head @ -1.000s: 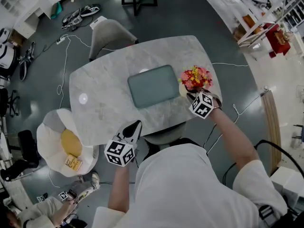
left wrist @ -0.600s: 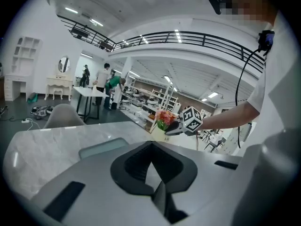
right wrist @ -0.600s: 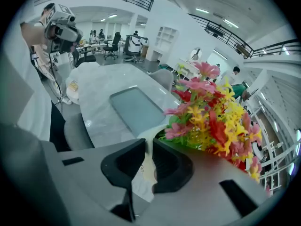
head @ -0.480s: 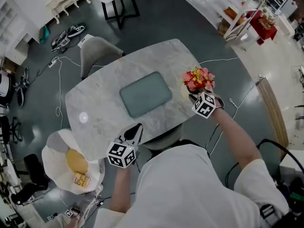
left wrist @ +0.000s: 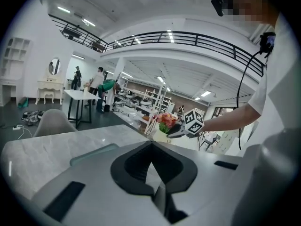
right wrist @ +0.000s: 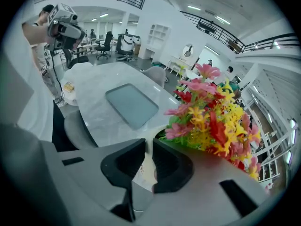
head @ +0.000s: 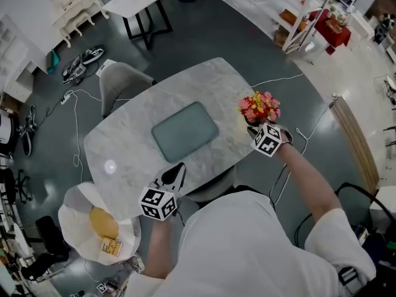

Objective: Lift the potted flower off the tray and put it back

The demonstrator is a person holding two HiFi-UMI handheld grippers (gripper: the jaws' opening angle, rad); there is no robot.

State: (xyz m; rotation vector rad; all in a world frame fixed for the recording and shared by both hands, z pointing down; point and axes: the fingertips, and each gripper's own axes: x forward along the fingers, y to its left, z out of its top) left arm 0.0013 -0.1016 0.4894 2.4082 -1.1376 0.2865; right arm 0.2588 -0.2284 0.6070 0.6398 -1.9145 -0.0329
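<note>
Two grippers show; the right gripper (head: 252, 129) is clenched on the pot rim of the potted flower (head: 260, 106), which is off the tray (head: 184, 130), at its 3 o'clock near the table (head: 133, 144) edge; the left gripper (head: 176, 171), at the tray's 6 o'clock, is clenched on nothing.

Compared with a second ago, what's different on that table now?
The right gripper, clamped on the pot rim of the potted flower throughout, has moved it rightward, further from the tray. Nothing was grabbed or let go. The tray still lies empty in the middle of the table, and the left gripper stays shut and empty by the near edge.
</note>
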